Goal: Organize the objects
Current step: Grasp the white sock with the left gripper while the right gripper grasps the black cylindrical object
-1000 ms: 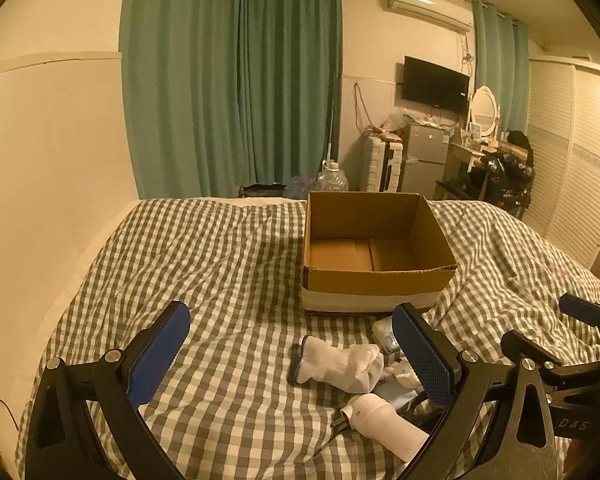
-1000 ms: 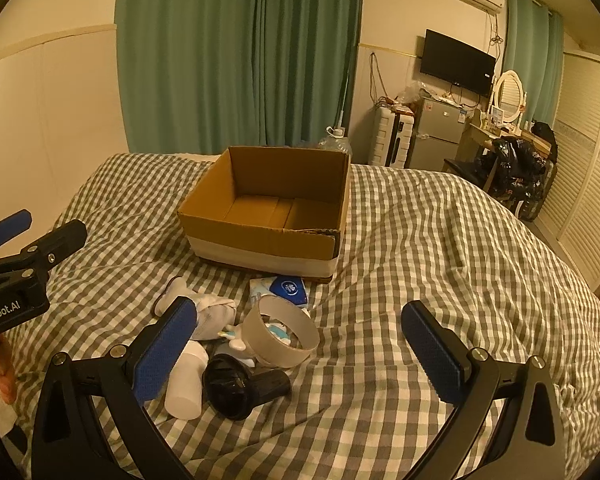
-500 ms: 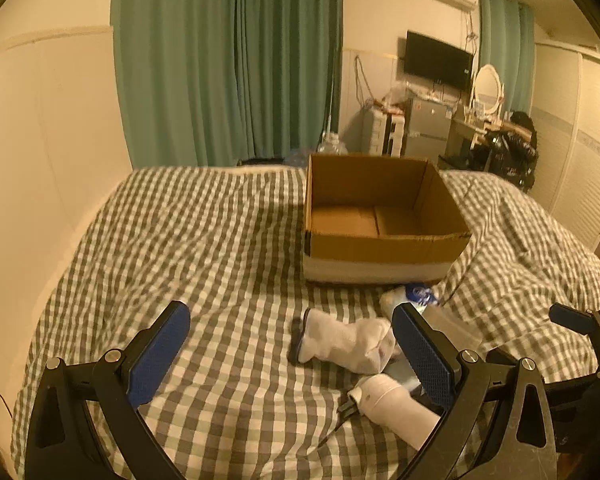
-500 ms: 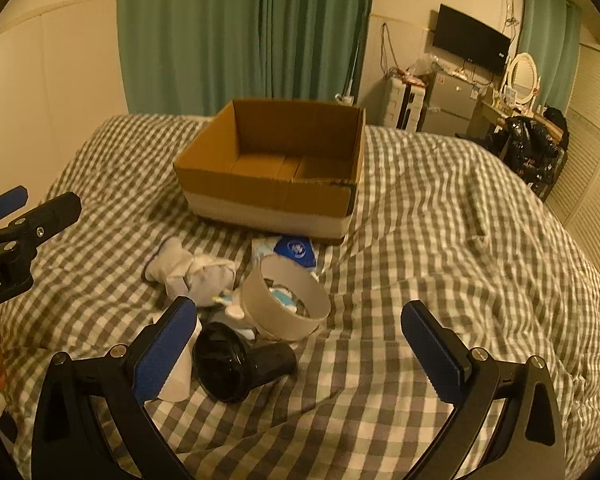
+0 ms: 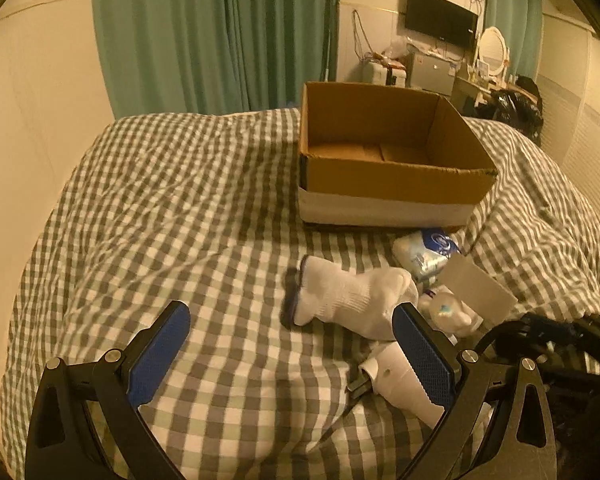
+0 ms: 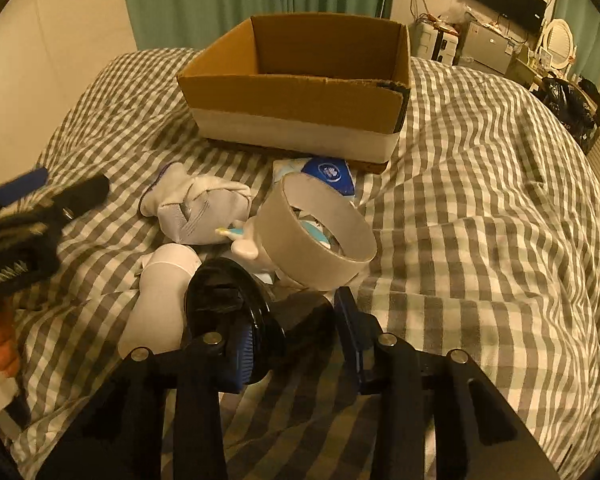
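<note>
While you work over the checked bedspread (image 5: 188, 208) | box (image 5: 384, 160) at 12 o'clock, green curtains (image 5: 220, 32) behind | your left gripper (image 5: 292, 354) spread, nothing between | your right gripper (image 6: 296, 328) pinching black fan (image 6: 236, 304) | sock (image 5: 348, 300) at 1 o'clock from left.

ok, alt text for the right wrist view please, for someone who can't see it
The right hand-held gripper is shut on a black hair dryer lying on a checked bedspread. Just beyond lie a cardboard ring, white socks and a blue-and-white packet, with an open cardboard box behind them. The left hand-held gripper shows blurred at the left edge.
</note>
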`<state>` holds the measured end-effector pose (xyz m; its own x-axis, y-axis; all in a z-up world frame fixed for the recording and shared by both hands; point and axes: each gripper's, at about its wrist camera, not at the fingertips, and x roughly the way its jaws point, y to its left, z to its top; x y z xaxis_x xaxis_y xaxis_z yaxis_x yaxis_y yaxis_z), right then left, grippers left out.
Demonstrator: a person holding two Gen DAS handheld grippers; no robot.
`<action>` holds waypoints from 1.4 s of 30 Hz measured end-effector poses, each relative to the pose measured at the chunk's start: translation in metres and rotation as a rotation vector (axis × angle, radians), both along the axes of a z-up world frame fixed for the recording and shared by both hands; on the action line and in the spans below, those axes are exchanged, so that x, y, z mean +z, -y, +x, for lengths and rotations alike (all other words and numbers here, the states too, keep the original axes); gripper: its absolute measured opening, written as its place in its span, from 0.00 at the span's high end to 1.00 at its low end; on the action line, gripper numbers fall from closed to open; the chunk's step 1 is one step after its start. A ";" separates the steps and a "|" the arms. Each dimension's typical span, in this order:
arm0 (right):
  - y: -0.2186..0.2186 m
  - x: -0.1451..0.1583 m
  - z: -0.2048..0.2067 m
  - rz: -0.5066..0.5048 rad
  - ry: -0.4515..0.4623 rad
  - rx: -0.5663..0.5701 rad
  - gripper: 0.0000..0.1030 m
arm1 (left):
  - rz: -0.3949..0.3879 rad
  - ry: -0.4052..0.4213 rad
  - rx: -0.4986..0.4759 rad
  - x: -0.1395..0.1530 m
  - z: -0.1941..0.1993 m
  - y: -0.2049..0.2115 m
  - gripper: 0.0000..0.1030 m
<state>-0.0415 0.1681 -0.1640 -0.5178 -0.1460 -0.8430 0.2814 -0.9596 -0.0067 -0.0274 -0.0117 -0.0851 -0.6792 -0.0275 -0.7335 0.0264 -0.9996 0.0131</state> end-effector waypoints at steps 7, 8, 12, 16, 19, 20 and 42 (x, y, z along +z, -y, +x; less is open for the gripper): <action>-0.014 0.038 0.006 -0.021 -0.102 0.002 0.65 | -0.016 0.029 -0.098 -0.004 -0.012 -0.023 0.00; -0.018 0.044 0.004 -0.017 -0.118 -0.008 0.65 | -0.023 0.034 -0.112 -0.005 -0.015 -0.028 0.00; -0.032 0.058 -0.008 -0.013 -0.150 -0.039 0.65 | -0.073 0.089 -0.144 -0.026 -0.036 -0.045 0.00; -0.042 0.060 -0.018 -0.025 -0.153 -0.043 0.65 | -0.083 0.138 -0.144 -0.047 -0.057 -0.048 0.00; -0.048 0.052 -0.027 -0.043 -0.138 -0.047 0.65 | -0.017 0.172 -0.175 -0.062 -0.070 -0.049 0.00; -0.048 0.049 -0.030 -0.049 -0.131 -0.045 0.65 | -0.004 0.219 -0.191 -0.072 -0.076 -0.052 0.00; -0.057 0.042 -0.019 -0.077 -0.127 -0.069 0.65 | -0.049 0.135 -0.187 -0.058 -0.055 -0.048 0.47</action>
<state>-0.0607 0.2248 -0.1222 -0.6305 -0.1676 -0.7579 0.2160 -0.9757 0.0361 -0.0827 0.0367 -0.1427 -0.5715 0.0513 -0.8190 -0.1644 -0.9850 0.0530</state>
